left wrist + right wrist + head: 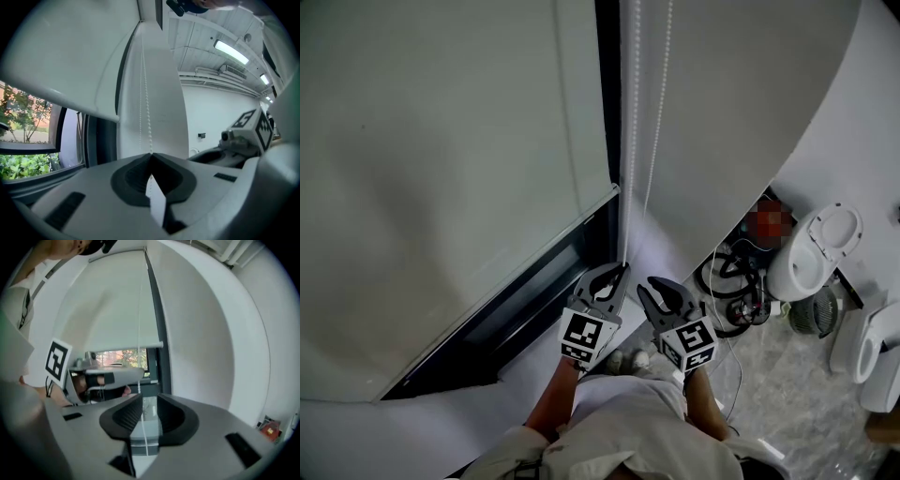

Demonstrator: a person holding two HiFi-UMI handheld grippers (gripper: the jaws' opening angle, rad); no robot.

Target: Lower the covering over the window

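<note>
A white roller blind (441, 141) covers most of the window, and its bottom bar (546, 236) hangs above the dark frame. Two strands of white bead chain (631, 141) hang beside it. My left gripper (620, 273) is shut on the chain, which runs down into its closed tips (150, 157) in the left gripper view. My right gripper (651, 287) sits just to the right of it, open. In the right gripper view a chain strand (140, 315) passes between the parted jaws (149, 401) without being pressed. Trees show through the uncovered glass (126, 356).
A curved white wall (741, 112) rises right of the chain. Below it on the marble floor are black cables (727, 277), a white lidded appliance (814, 248) and a small fan (814, 309). The pale sill (534, 352) lies under the window.
</note>
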